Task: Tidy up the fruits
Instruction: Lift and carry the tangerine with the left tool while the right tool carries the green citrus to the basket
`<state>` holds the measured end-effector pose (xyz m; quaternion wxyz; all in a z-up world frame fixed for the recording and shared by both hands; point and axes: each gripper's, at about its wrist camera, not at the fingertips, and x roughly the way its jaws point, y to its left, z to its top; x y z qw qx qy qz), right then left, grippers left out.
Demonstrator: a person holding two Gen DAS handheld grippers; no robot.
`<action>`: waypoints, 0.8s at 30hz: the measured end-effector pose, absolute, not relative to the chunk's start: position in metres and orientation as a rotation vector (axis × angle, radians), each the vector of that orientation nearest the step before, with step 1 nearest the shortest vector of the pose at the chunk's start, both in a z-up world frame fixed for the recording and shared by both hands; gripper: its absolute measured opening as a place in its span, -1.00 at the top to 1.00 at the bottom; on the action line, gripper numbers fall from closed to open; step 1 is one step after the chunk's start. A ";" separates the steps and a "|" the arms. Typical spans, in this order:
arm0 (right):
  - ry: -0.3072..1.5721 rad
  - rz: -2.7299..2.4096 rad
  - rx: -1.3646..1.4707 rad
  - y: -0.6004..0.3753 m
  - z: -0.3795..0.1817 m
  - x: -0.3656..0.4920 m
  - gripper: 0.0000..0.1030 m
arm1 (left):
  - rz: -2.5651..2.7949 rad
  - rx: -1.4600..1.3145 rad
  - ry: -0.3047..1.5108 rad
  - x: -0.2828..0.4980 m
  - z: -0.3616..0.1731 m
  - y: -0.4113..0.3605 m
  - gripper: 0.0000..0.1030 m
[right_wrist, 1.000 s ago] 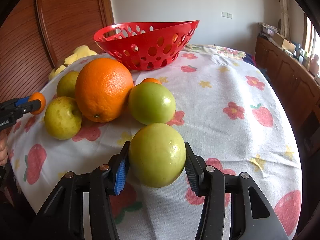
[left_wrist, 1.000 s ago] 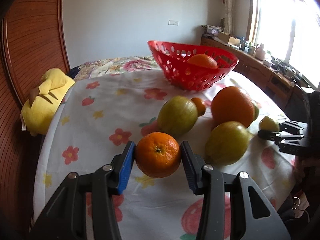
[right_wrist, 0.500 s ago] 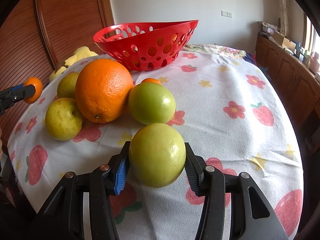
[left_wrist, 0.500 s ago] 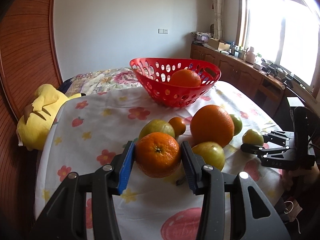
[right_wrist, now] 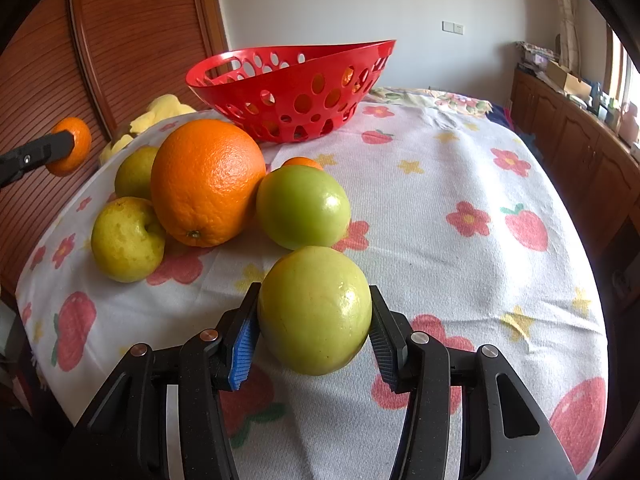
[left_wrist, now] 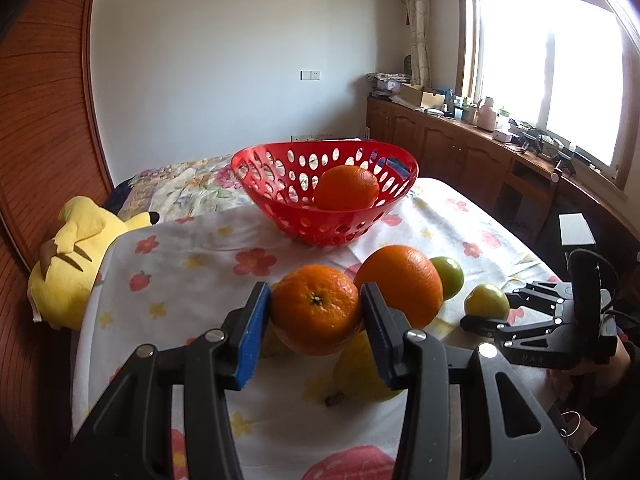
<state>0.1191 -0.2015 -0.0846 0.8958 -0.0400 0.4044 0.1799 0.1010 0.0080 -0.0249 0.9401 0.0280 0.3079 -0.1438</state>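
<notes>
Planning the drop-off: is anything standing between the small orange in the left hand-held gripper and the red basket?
Nothing visible blocks it. The small orange, clamped in the left hand-held gripper, is lifted above the cloth, and the way to the red basket looks clear. The large orange sits off to the right of that line.

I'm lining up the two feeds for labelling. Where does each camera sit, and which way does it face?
Left wrist: on the left gripper, looking along its jaws at the held mandarin, the red basket and the window; the right gripper and a hand show at right.
Right wrist: on the right gripper, looking over its green fruit at the table; the left gripper enters at left.
Shared: basket, big orange, flowered cloth.
</notes>
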 end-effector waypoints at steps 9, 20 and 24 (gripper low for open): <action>0.821 0.365 -0.079 -0.202 -0.081 0.117 0.02 | -0.308 0.067 0.621 0.111 -0.021 -0.001 0.13; 0.768 0.351 -0.095 -0.205 -0.056 0.121 0.02 | -0.336 0.070 0.607 0.130 -0.020 -0.006 0.13; 0.729 0.369 -0.113 -0.207 -0.036 0.129 0.02 | -0.342 0.068 0.596 0.146 -0.019 -0.007 0.13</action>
